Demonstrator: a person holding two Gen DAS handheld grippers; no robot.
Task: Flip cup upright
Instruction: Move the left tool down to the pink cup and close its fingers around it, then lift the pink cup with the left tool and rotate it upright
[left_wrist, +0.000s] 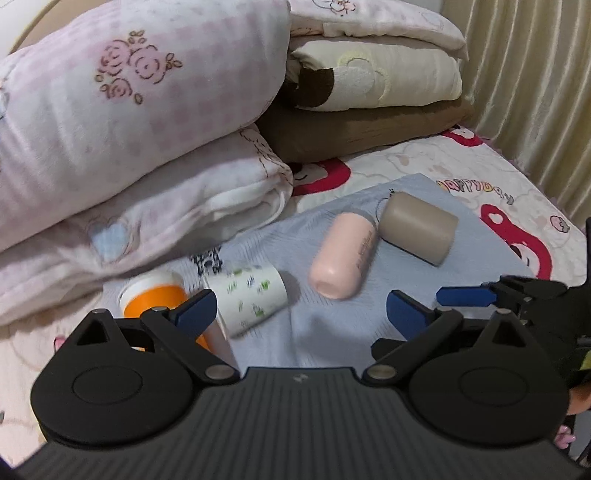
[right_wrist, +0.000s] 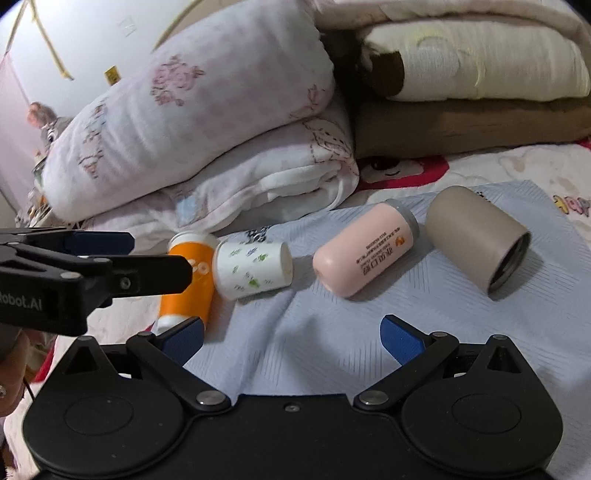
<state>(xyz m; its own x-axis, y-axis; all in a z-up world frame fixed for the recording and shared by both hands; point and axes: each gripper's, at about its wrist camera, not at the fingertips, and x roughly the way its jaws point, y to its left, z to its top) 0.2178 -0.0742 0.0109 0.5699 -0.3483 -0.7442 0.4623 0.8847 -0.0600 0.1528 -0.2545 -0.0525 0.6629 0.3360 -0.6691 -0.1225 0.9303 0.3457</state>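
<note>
Several cups lie on their sides on a pale blue cloth on the bed: an orange cup, a white paper cup with green prints, a pink cup and a taupe cup. My left gripper is open and empty, just in front of the paper cup and orange cup. My right gripper is open and empty, in front of the pink cup. The left gripper also shows in the right wrist view, near the orange cup.
Folded pink-white quilts are stacked behind the cups at left. Cream and brown blankets are stacked at the back right. A curtain hangs at right. The bedsheet has red cartoon prints.
</note>
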